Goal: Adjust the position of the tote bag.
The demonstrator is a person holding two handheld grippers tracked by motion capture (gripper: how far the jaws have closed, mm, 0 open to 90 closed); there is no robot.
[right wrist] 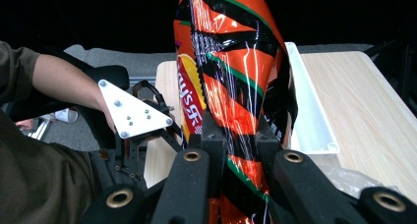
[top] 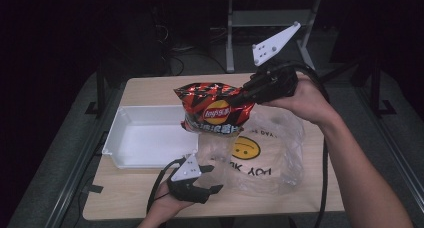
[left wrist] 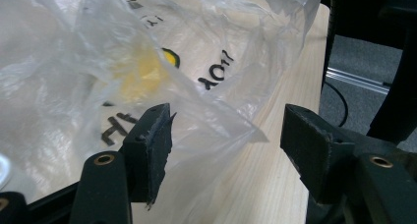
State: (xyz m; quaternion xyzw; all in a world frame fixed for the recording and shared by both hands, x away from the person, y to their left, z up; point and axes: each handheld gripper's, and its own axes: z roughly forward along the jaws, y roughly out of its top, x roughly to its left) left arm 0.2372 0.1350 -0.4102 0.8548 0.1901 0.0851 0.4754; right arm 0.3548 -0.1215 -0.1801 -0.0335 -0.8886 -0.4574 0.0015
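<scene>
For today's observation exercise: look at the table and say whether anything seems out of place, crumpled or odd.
The clear plastic bag lies crumpled on the table, its smiley print upside down in the high view. A fold of it sits between the open left tongs, ungripped. The chip bag hangs pinched in the right tongs above the white tray.

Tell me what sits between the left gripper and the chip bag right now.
The clear plastic bag with the yellow smiley print. In the high view it lies crumpled on the table between the left gripper and the raised chip bag.
</scene>
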